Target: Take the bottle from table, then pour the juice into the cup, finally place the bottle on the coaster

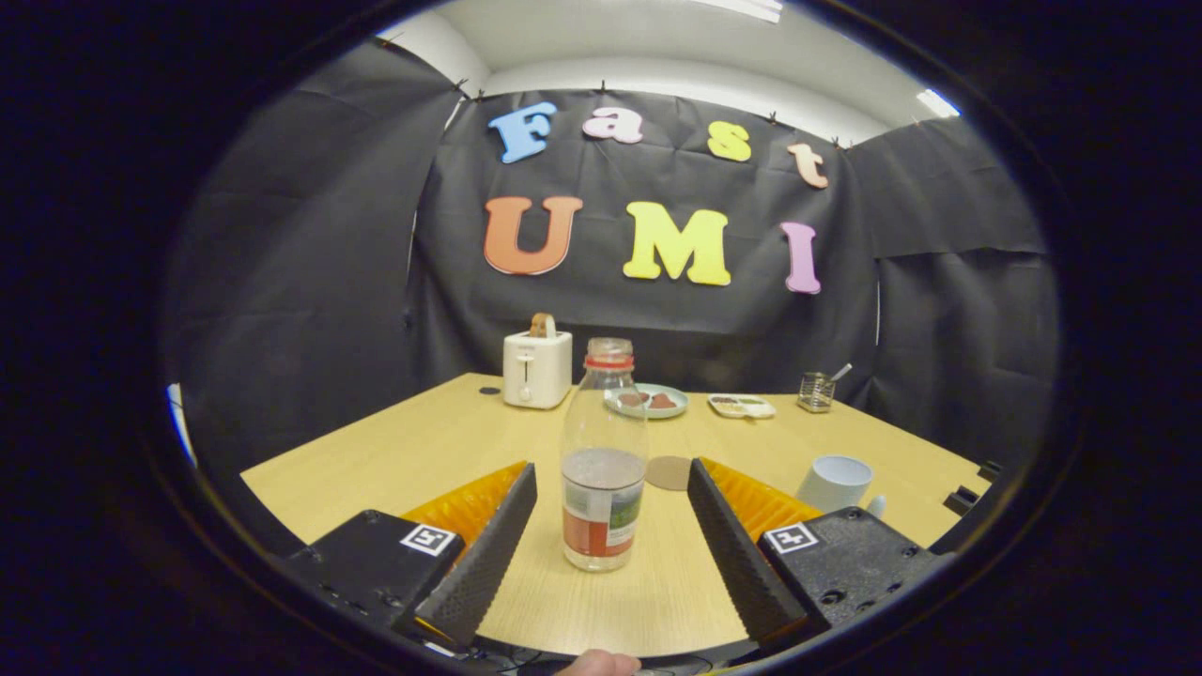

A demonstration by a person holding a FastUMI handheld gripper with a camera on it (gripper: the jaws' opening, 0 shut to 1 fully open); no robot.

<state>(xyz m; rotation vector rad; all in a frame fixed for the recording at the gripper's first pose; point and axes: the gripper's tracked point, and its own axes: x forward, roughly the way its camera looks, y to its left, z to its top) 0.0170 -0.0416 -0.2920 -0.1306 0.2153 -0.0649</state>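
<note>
Right at the near table edge a fingertip of the person point(598, 665) pokes up, just below the gripper point(610, 481), whose two fingers spread wide apart and hold nothing. Between them, a touch closer to the left finger but clear of both, stands the bottle point(604, 457), upright on the wooden table point(404, 451). It is clear plastic with a red ring under its cap, a label around the lower part, and liquid filling roughly the bottom half. Neither finger touches it; table shows on each side.

Just behind the bottle, near the right finger's tip, lies the round brown coaster point(669, 472), flat on the wood. Further right, beyond the right finger, sits the pale cup point(835, 483), upright, its mouth open; a handle seems to stick out at its right, though the gripper body partly hides it.

Along the far side of the table are a white toaster point(536, 368) with a slice of bread in its slot, a plate point(648, 400) with some food on it partly behind the bottle's shoulder, a small tray point(741, 406) beside that, and a glass jar point(815, 391) with a utensil leaning out. A small dark disc point(489, 390) lies left of the toaster
</note>
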